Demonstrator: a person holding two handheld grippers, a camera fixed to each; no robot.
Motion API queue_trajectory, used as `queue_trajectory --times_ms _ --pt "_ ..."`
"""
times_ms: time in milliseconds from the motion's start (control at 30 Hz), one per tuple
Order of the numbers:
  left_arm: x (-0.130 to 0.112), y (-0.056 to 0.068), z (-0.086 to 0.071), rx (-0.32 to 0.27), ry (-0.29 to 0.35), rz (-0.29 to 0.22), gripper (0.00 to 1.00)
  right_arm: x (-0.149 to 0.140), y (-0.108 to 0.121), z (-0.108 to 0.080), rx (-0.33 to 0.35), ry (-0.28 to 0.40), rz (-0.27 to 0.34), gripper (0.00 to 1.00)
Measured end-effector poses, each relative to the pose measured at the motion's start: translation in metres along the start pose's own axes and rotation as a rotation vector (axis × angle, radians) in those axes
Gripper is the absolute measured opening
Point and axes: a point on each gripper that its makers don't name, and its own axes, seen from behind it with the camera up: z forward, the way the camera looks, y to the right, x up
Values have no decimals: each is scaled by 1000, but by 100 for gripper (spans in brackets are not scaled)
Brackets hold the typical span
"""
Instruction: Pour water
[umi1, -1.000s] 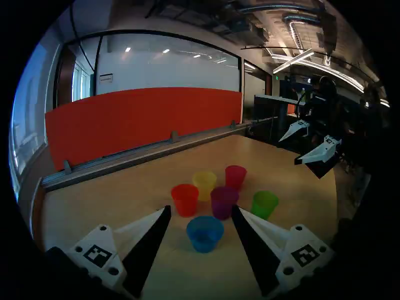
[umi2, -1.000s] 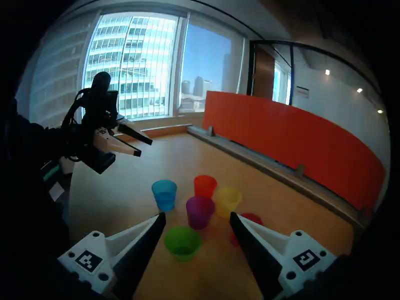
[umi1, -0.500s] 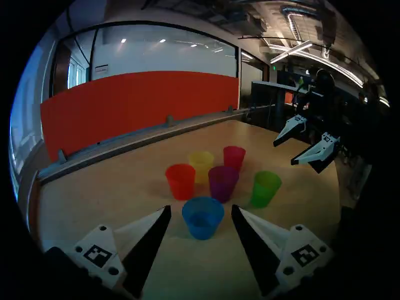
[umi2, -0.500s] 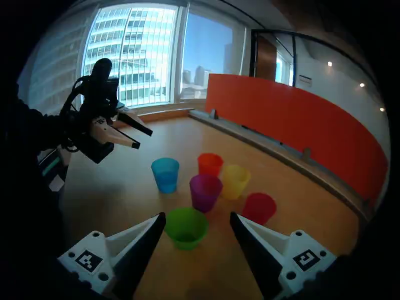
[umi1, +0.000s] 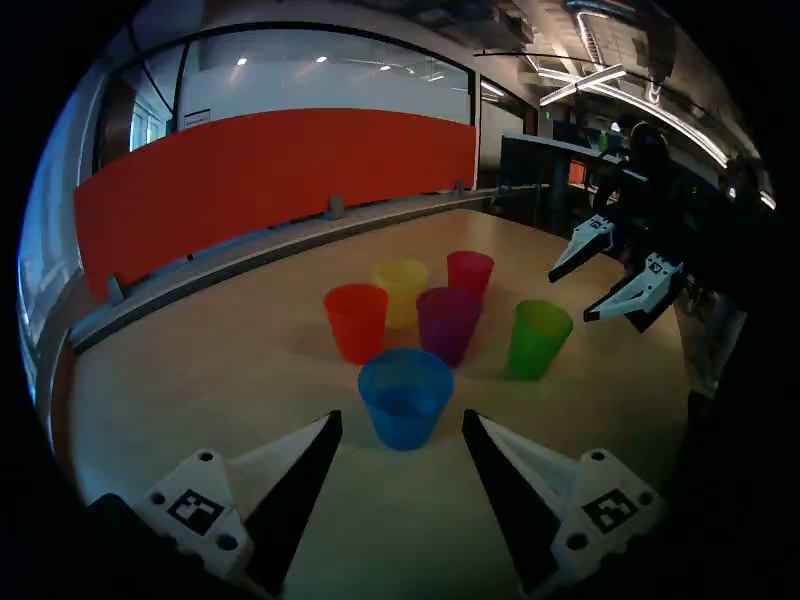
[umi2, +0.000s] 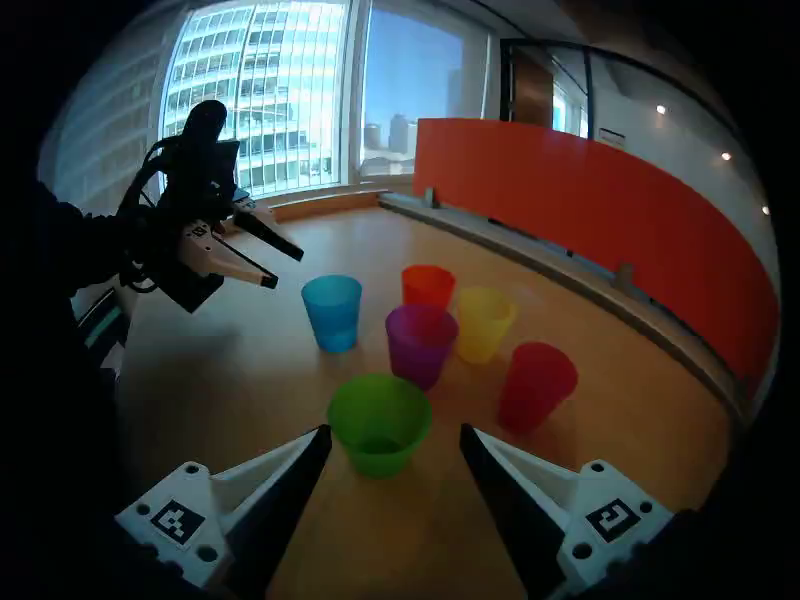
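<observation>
We keep the left tool (umi1: 401, 416) spread, with the upright blue cup (umi1: 405, 398) dead ahead at 12 o'clock. The right tool (umi2: 394, 430), also spread, faces the green cup (umi2: 379, 422) likewise. Which cup holds water we cannot tell.

There are 6 cups (umi1: 404, 398), 2 grippers (umi1: 401, 415) and 1 table (umi1: 190, 390).

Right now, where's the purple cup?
Purple cup sits mid-cluster in the left gripper view, behind the blue cup, between the orange cup and green cup.
</observation>
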Motion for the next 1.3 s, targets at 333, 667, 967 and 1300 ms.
queue_trajectory --times_ms 333,667,967,1300 --pt "-15 0 12 -7 -46 18 89 -16 -8 14 13 -26 -2 100" --pt "-25 -2 29 -22 -86 29 89 -23 -12 32 22 -44 -1 100" --pt "-26 2 48 -45 -109 42 89 -26 -14 45 39 -55 -5 100" --pt "-21 8 66 -70 -116 61 89 -28 -13 53 49 -62 -4 99"
